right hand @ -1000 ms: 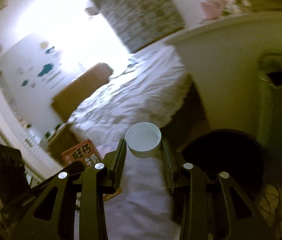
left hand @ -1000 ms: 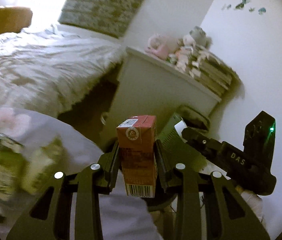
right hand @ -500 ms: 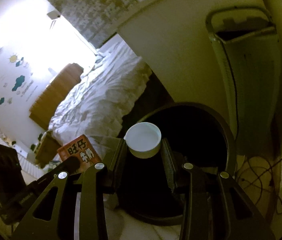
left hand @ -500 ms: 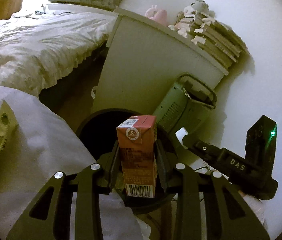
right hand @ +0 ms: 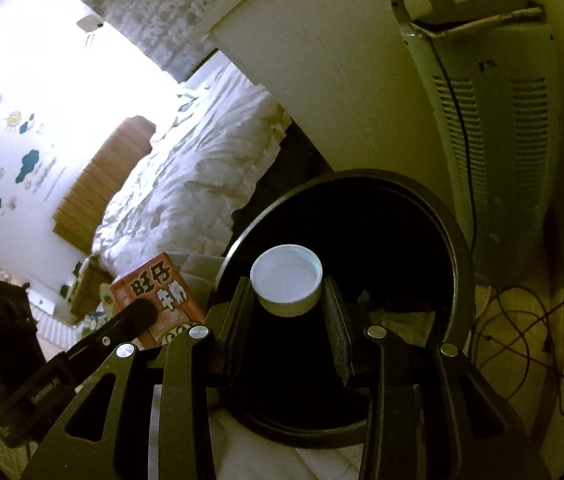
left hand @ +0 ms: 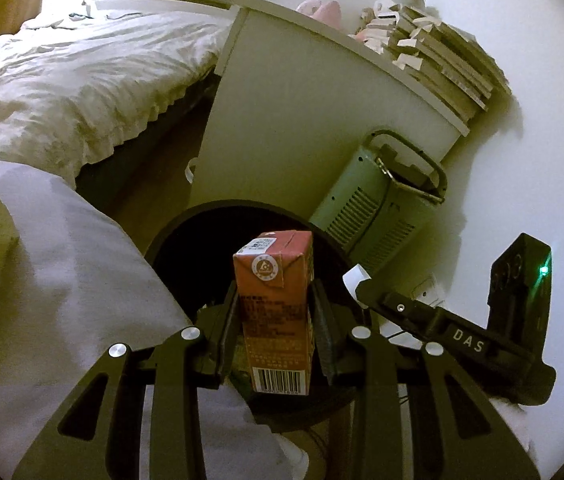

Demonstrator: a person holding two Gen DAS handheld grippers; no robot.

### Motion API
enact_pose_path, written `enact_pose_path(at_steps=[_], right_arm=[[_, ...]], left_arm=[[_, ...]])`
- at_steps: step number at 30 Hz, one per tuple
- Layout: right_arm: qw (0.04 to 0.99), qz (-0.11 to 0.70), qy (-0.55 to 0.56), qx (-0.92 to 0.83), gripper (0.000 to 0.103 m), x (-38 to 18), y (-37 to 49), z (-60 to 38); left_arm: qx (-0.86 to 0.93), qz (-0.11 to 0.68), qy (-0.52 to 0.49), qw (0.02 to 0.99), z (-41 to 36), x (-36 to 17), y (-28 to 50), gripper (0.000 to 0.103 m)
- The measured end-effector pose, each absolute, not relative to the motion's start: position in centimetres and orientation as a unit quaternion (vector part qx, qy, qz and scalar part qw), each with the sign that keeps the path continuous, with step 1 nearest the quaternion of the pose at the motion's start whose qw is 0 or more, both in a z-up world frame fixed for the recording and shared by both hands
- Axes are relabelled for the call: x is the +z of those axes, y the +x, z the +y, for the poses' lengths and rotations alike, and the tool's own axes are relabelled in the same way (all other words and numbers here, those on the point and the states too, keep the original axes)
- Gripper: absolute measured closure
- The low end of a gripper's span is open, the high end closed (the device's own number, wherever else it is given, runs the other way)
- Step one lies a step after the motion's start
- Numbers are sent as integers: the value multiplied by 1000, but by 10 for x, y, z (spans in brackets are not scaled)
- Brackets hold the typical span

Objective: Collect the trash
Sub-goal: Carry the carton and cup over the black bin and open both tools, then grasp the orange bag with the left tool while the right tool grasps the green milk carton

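Jaws clamp a drink carton and a white cap, above the bin.

A red-orange carton with a black-and-white barcode sat over a black bin. The cap was white, the heater pale green, the bedding white, the headboard brown, the wall dotted with teal cloud stickers.
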State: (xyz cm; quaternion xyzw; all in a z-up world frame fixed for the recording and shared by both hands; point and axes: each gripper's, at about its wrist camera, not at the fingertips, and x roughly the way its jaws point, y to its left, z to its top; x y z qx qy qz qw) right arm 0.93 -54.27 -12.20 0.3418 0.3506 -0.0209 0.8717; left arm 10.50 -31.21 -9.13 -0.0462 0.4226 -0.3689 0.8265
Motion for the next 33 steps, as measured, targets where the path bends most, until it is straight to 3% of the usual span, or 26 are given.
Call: enact_pose_path(at_steps=[2,3,5,7,12,15,18,28,30,33], right_arm=[[868,353,349,-23,65,-122,8,-546],[867,353,350,-24,58,-121,7,-548],[868,347,353,-30,48,-119,5,-549],[869,346,353,-30,48,-117,4,-549],[874,340,346,-29,48,-108,2,-543],[877,339,340,-23,48,-100,3,-535],[880,341,330,-13,48,-92,7,-522],[883,372,276,68,48,-69,38,-435],[883,377,264,89,36,-64,45,-410],[880,389,244,125,36,-58,56,-373]], left_arm=[[-366,423,-37,828,-314,-90,104,68],[-365,420,-31,830,-315,-89,103,66],[-367,414,-27,833,-315,-85,100,52],[-362,403,-25,840,-312,-79,96,38],[-363,381,-20,850,-305,-61,88,37],[-359,369,-23,857,-296,-51,84,30],[-352,357,-27,865,-280,-43,80,29],[-255,345,-78,900,-158,-37,84,26],[-218,347,-86,908,-124,-40,85,26],[-152,352,-105,918,-67,-48,86,26]])
